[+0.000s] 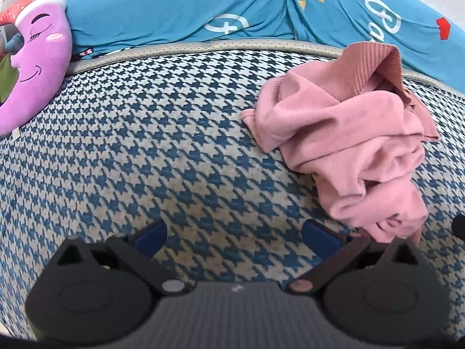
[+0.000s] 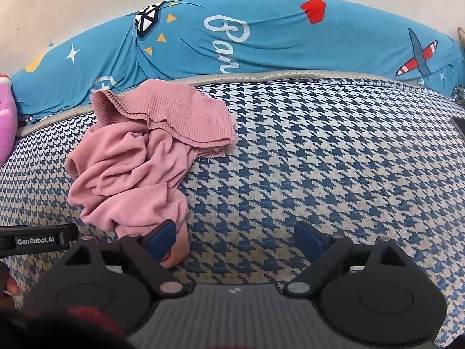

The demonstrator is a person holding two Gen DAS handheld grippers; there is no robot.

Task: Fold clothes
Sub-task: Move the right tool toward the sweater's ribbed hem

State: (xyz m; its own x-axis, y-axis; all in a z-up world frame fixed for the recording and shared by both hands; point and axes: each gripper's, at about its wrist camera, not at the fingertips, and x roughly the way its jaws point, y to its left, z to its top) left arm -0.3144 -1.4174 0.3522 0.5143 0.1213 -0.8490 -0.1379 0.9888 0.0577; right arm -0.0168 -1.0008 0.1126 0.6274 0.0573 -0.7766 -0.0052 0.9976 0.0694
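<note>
Crumpled pink garment [image 1: 345, 145], ribbed hem rearward

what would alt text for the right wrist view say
A crumpled pink garment lies in a heap on a blue-and-white houndstooth cover, unfolded. The right gripper is open, its left blue pad at the heap's near edge. A blue printed pillow lies behind.

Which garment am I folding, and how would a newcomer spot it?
Start at the houndstooth cushion below the blue printed bolster. The crumpled pink garment lies on it, just ahead of both open claws. It is the only loose clothing there, with a ribbed hem, unlike the purple moon plush.
</note>
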